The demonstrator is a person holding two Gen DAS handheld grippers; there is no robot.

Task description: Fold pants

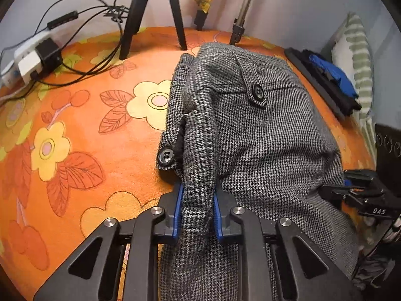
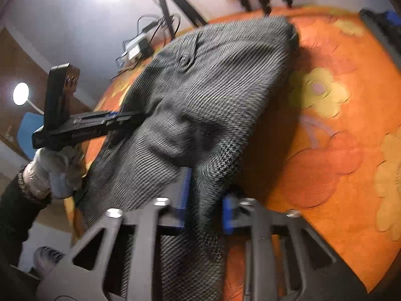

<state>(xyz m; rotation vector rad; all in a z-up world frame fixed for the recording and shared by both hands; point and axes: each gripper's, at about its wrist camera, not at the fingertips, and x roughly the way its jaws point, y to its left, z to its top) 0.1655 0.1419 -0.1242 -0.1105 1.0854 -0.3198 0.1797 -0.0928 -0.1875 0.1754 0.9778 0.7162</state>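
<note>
Grey houndstooth pants with black buttons lie bunched on an orange flowered cloth. My left gripper is shut on a fold of the pants near the waistband button tab. My right gripper is shut on another edge of the pants, which drape up from the cloth. The right gripper also shows at the right edge of the left wrist view. The left gripper shows at the left of the blurred right wrist view, held by a gloved hand.
Black tripod legs stand at the back of the cloth. A power strip with adapters and cables lies at the back left. A blue and black bundle and a striped pillow sit at the right.
</note>
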